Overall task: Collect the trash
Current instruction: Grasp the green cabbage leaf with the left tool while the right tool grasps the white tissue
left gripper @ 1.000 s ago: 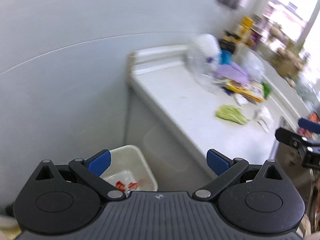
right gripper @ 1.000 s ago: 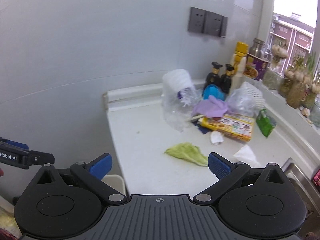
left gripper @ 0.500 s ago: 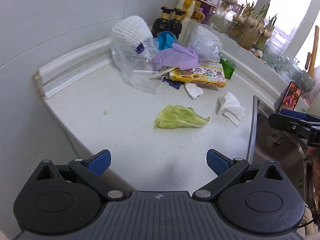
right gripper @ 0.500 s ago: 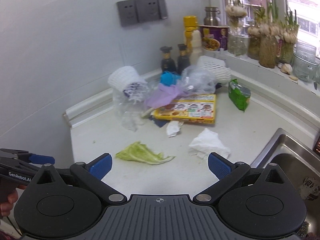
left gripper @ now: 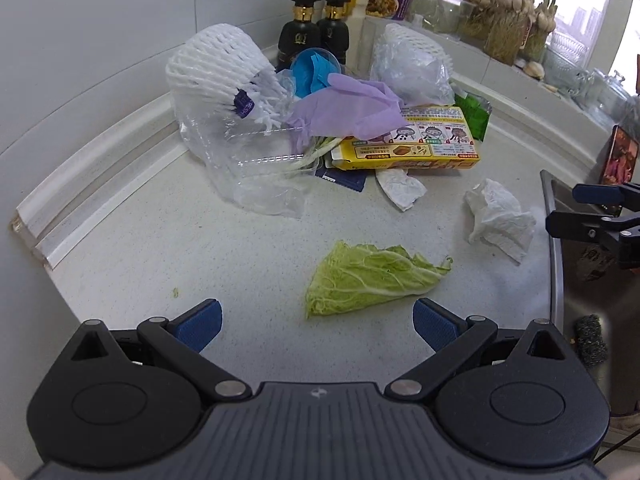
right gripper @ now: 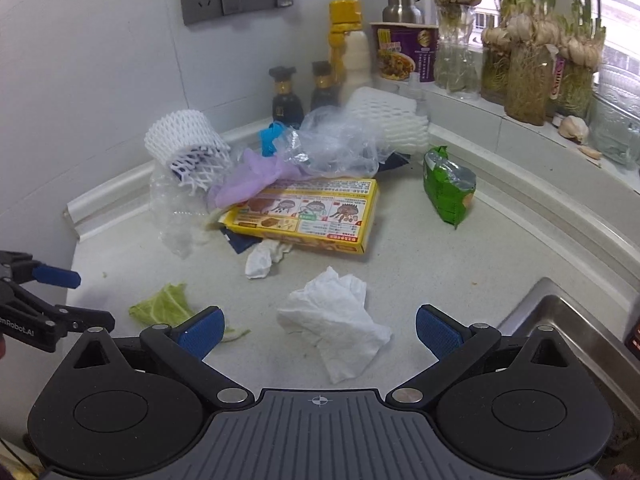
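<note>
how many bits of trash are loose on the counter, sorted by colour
White: 4, crumpled tissue, small paper scrap, two foam nets
Green: 2, cabbage leaf, snack packet
Yellow: 1, flat box
Purple: 1, glove
Clear: 2, plastic bags
Total: 10

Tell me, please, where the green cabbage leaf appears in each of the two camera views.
Left wrist view: the cabbage leaf lies at lower centre, just beyond the open left gripper.
Right wrist view: it lies at lower left, partly behind the right gripper's left finger.
Shared landmark: the yellow box, farther back on the counter.
</note>
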Tool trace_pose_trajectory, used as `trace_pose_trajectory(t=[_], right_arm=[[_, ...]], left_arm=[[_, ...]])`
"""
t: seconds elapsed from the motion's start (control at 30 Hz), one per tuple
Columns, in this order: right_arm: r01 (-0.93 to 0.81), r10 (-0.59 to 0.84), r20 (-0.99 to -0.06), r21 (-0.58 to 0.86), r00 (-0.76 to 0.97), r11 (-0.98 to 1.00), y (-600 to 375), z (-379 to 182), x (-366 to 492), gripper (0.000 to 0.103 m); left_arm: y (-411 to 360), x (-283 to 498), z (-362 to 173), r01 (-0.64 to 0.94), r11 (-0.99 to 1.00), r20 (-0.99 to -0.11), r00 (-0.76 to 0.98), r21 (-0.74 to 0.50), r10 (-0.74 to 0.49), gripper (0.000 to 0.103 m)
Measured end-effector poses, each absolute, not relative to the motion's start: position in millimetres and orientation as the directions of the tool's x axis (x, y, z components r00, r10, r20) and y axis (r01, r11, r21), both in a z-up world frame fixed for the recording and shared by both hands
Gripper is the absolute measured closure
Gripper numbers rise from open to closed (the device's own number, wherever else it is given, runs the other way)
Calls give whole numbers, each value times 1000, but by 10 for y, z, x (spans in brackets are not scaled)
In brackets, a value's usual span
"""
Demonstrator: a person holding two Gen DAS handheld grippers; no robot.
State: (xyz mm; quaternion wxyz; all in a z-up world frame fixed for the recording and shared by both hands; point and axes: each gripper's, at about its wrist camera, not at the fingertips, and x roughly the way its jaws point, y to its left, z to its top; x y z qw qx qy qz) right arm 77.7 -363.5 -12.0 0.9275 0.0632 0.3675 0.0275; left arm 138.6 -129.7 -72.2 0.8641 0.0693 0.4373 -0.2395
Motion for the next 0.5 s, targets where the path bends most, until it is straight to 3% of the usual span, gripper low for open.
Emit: trace_pose_trajectory(t=[0.2, 0.33, 0.5], right_arm=[[-72, 160, -635, 162, 756, 984, -3652, -291, 966, 1], [-97, 183, -643, 166, 743, 981, -3628, -407, 1076, 1], [-80, 174, -682, 167, 711, 983, -3648, -539, 1159, 3]], left_arm=[[-1335, 1489, -838, 446, 887, -764, 529, -121, -370, 2], [-1375, 1508, -910, 446, 880, -777, 492, -162, -393, 3], [-1507, 1507, -998, 523, 845, -791, 468, -113, -395, 5]])
